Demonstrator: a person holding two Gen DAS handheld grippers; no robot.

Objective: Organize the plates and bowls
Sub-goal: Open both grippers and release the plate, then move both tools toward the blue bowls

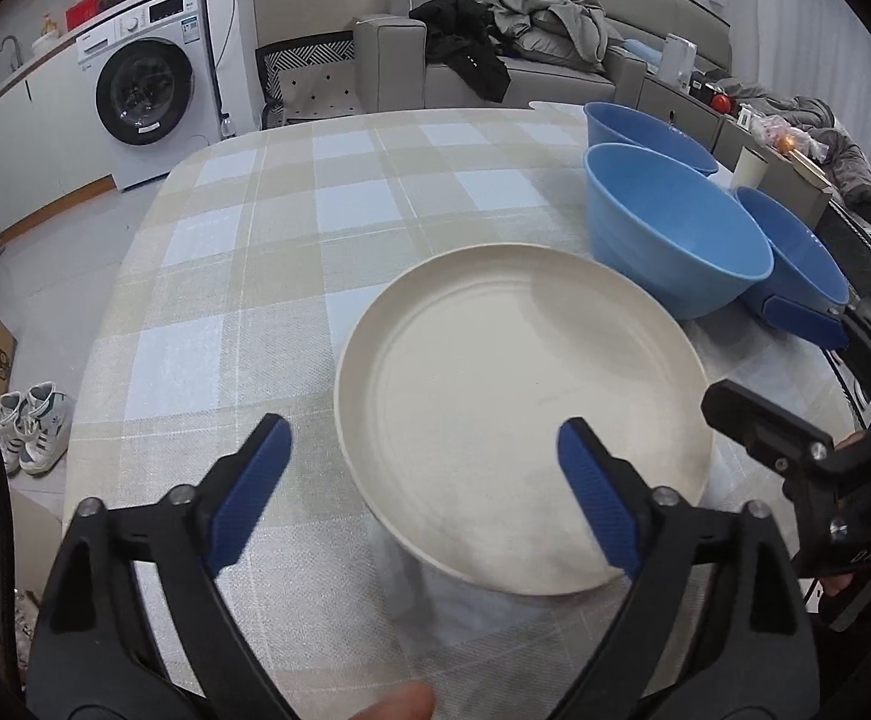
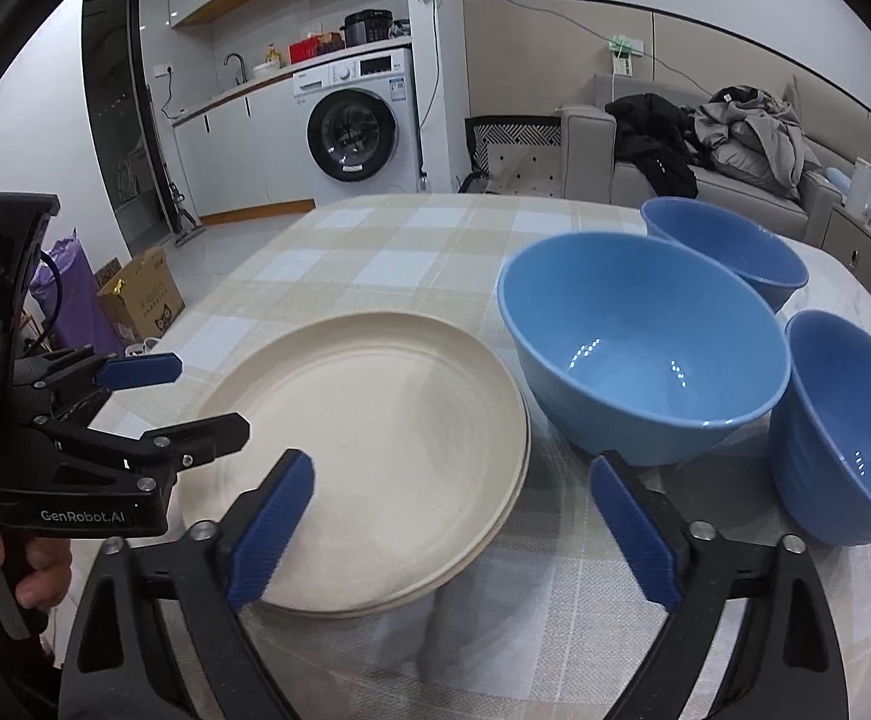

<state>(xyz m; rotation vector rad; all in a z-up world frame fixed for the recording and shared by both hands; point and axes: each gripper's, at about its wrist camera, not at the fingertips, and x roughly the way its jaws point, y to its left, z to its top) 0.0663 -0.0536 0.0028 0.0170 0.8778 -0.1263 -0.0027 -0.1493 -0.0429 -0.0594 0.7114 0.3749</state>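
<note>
A stack of cream plates lies on the checked tablecloth near the table's front. Three blue bowls stand to its right: a large one, one behind it and one at the far right. My left gripper is open over the plates' left rim and holds nothing. My right gripper is open too, hanging above the plates' right rim, next to the large bowl.
A grey sofa heaped with clothes stands beyond the table, and a washing machine is at the back left. A cardboard box and shoes sit on the floor to the left. A pale roll stands by the table's right edge.
</note>
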